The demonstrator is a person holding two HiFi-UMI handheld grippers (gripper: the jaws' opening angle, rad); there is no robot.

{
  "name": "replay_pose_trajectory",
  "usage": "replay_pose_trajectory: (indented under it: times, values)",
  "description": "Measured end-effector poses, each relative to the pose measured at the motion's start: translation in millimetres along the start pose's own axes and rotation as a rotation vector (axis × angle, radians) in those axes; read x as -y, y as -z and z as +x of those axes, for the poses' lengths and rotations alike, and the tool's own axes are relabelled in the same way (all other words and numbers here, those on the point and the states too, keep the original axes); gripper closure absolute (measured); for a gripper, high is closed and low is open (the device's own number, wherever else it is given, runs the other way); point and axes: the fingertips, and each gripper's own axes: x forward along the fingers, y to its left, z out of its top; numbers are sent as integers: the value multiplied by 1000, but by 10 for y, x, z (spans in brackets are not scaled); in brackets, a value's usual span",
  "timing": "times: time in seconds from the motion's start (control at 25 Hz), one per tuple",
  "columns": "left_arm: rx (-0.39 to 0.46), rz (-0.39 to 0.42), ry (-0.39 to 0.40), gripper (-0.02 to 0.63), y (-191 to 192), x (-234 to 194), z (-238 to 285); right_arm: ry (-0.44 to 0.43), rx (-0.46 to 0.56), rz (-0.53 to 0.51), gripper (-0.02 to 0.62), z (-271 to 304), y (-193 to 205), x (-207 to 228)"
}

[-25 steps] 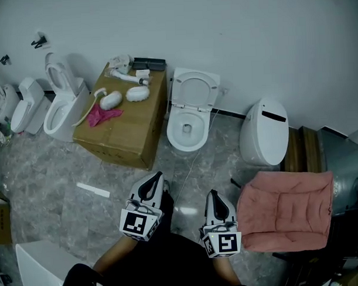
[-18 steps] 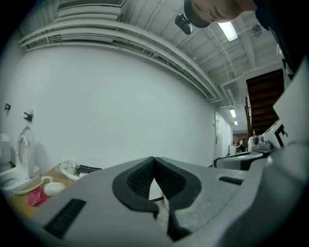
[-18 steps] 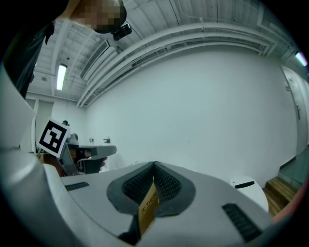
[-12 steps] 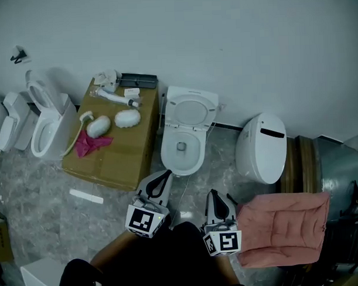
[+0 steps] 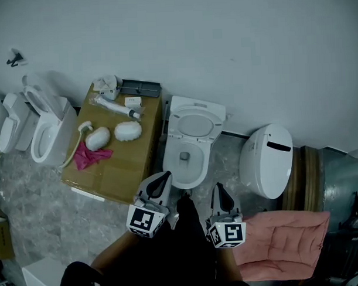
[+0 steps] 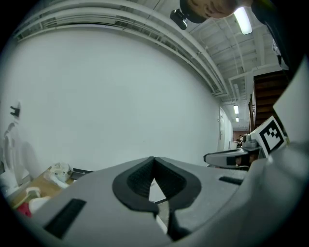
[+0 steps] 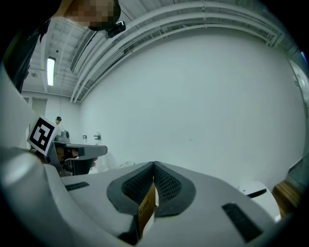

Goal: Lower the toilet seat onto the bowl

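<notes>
Grippers first: the left gripper (image 5: 162,177) and the right gripper (image 5: 219,189) are both squeezed closed and carry nothing. A thin brown strip shows low in the right one's gap, and I cannot tell what it is. Both hang just in front of the bowl (image 5: 198,162) and point at it, likely getting ready to reach. The toilet seat (image 5: 196,125) stands up behind the bowl, so it needs tipping forward. A cardboard box (image 5: 124,162) sits just left of the bowl.

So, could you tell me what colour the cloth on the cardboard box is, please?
The cloth is bright pink, clearest in the head view.
</notes>
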Motion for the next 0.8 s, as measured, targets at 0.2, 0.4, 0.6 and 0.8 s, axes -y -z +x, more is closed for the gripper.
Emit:
replay_pose_trajectory:
  times: [0.2, 0.4, 0.6, 0.8]
  values:
    - [-20, 12, -34, 598, -27, -194, 554, -63, -50, -39, 571, 751, 1, 413]
    - [-82, -57, -93, 598, -6, -339, 1081, -125, -159, -151, 569, 1559, 186, 901]
    - [-113, -58, -124, 598, 36, -447, 1542, -233, -305, -217, 568, 2355, 630, 1324]
    - [-144, -54, -141, 598, 116, -518, 1870, -272, -516, -364, 503, 3038, 1382, 1774]
